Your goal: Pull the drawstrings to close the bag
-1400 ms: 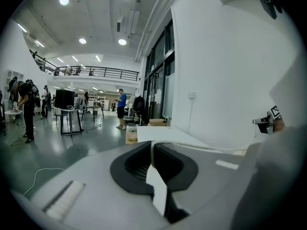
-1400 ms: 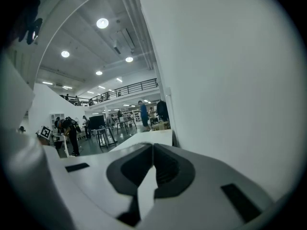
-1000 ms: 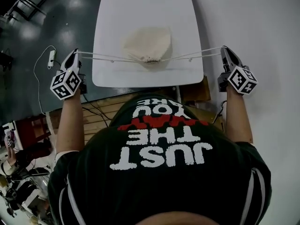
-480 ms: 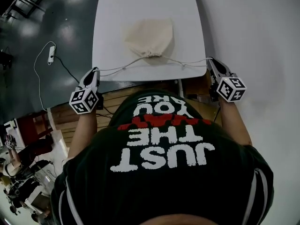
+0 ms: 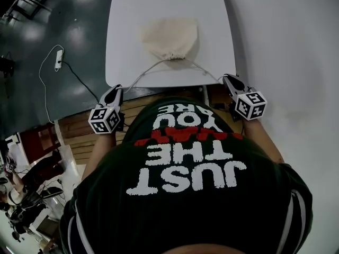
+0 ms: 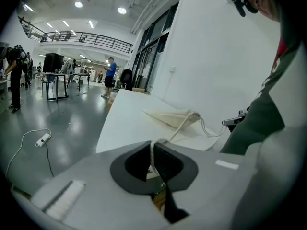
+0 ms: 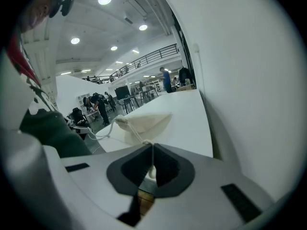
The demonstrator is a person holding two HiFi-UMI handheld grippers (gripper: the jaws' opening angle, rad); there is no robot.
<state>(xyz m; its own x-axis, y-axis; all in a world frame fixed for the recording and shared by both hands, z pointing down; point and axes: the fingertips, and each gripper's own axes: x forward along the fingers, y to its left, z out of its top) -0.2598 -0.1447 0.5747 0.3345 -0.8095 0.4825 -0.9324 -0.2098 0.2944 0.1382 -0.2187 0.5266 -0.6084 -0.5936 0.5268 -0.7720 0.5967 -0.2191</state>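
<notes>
A cream drawstring bag lies flat on the white table, its mouth gathered tight toward me. One cord runs from the mouth to my left gripper, which is shut on its end at the table's near left corner. The other cord leads to my right gripper, shut on it at the near right corner. In the left gripper view the cord rises from the closed jaws to the bag. The right gripper view shows the same: cord, gripper, bag.
A white wall stands close along the table's right side. On the dark floor to the left lies a power strip with its cable. Wooden boards sit under the table's near edge. People and tables stand far off in the hall.
Both grippers have come inward and down toward my body, still shut on the cords. The cords, taut and straight before, now sag in loose curves. The bag has stayed put.
</notes>
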